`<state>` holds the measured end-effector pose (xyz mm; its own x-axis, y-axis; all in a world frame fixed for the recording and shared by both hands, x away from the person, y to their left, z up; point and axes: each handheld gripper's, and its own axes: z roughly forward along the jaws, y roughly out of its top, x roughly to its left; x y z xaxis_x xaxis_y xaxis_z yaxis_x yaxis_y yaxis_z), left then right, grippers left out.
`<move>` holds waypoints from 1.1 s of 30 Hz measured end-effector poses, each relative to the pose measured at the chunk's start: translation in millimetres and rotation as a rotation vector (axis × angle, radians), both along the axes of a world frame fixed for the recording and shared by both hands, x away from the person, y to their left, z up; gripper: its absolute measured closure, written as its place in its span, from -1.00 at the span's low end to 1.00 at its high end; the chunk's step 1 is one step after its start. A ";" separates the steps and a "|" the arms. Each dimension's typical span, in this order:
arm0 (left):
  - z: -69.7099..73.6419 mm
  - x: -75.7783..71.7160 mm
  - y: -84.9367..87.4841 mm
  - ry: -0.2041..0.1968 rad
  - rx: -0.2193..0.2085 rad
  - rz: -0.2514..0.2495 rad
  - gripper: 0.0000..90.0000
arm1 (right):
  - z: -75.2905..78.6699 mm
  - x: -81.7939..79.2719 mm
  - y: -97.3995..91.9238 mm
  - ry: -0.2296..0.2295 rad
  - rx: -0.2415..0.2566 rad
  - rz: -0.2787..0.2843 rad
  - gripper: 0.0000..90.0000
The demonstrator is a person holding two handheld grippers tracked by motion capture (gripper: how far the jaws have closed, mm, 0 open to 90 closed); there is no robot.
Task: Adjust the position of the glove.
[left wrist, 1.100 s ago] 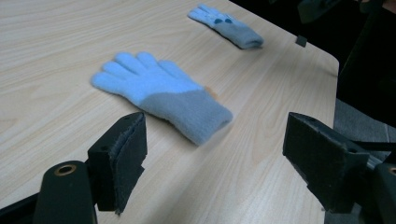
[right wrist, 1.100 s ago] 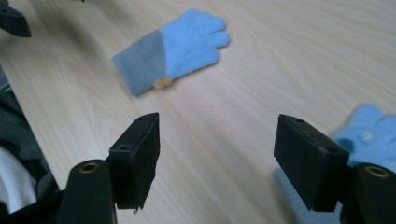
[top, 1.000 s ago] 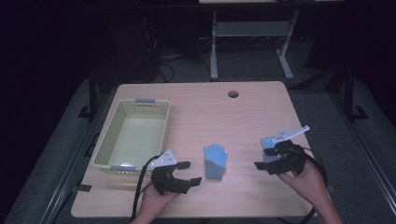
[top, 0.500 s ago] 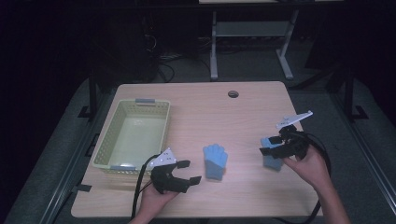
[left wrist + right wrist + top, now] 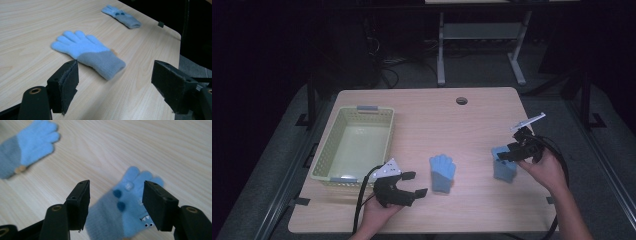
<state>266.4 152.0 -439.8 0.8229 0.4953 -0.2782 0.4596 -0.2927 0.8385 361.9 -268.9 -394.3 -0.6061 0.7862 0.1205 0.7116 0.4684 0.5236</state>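
Right gripper [image 5: 115,205]: jaws apart, just been closing, straddling patterned glove [image 5: 130,212] flat near right table edge, pads not yet pressing. Left gripper [image 5: 409,183]: jaws wide, empty, just beside plain glove [image 5: 442,173] at mid-table [image 5: 472,130]. Knit judged soft, light, limp; best pinched across thick cuff, pressing down to gather fabric.
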 end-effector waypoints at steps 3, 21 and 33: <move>-0.2 -0.4 -0.5 0.001 0.003 -0.004 -0.52 | -4.2 1.2 -1.1 0.007 -0.013 -0.006 -0.13; -0.5 -1.4 -2.6 -0.010 -0.002 -0.002 -0.52 | -41.0 4.6 3.1 0.120 -0.151 -0.010 0.14; 0.7 -3.3 -2.4 -0.016 0.007 -0.004 -0.51 | -47.4 6.4 7.6 0.137 -0.199 -0.040 0.49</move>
